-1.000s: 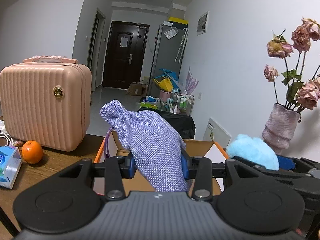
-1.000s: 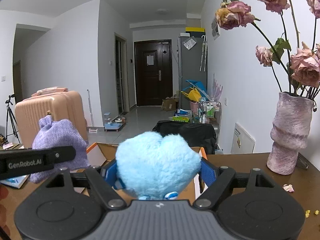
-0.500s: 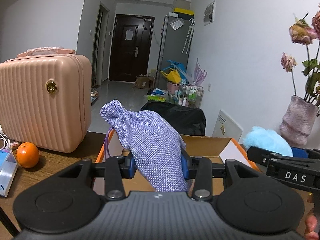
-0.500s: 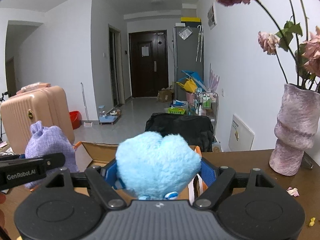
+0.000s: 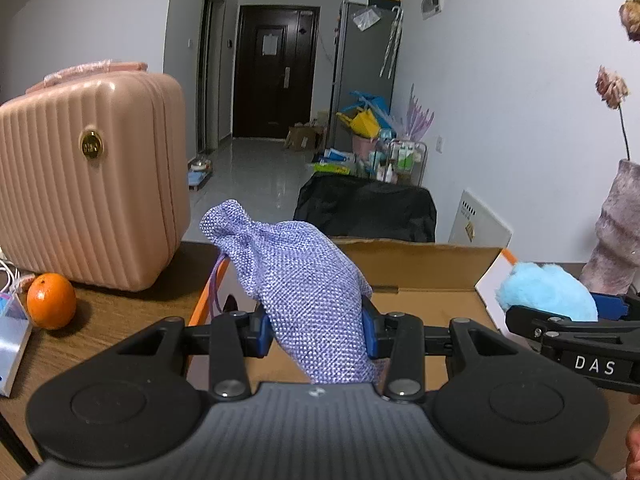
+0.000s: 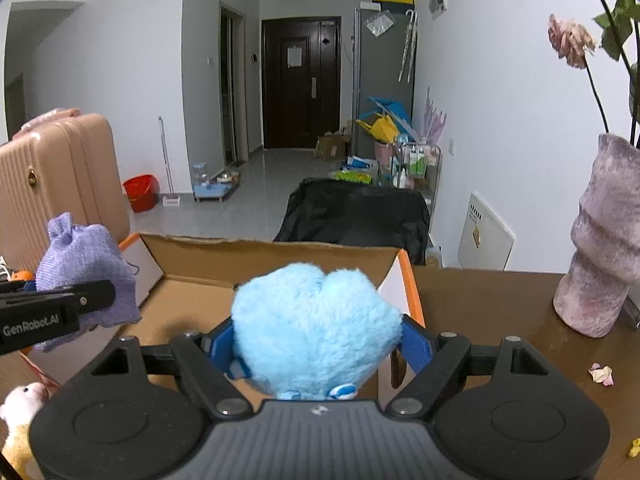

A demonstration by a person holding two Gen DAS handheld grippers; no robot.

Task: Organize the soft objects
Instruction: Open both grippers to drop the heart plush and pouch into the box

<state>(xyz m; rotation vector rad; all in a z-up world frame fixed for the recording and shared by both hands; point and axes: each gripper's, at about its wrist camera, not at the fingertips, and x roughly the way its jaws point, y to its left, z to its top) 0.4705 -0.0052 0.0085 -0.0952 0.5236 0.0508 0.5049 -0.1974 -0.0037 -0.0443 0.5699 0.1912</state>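
Note:
My left gripper (image 5: pixel 316 330) is shut on a lilac woven drawstring pouch (image 5: pixel 296 276), which sticks up between its blue pads. A fluffy light-blue plush (image 6: pixel 316 328) is squeezed between the blue pads of my right gripper (image 6: pixel 316 344). Both are held over an open cardboard box (image 5: pixel 416 260) with orange-edged flaps on the brown wooden table (image 6: pixel 488 300). In the left wrist view the blue plush (image 5: pixel 548 296) shows at the right; in the right wrist view the pouch (image 6: pixel 88 272) shows at the left.
A pink ribbed case (image 5: pixel 88 180) and an orange (image 5: pixel 51 300) stand left of the box, with a small blue-and-white carton (image 5: pixel 12 336). A mauve vase (image 6: pixel 604 248) of dried roses stands at the right. A white plush toy (image 6: pixel 20 404) lies bottom left. Petals (image 6: pixel 600 374) dot the table.
Both grippers have moved forward and lower over the box, still holding the pouch and the plush. The case and the vase now sit higher and further out in the views.

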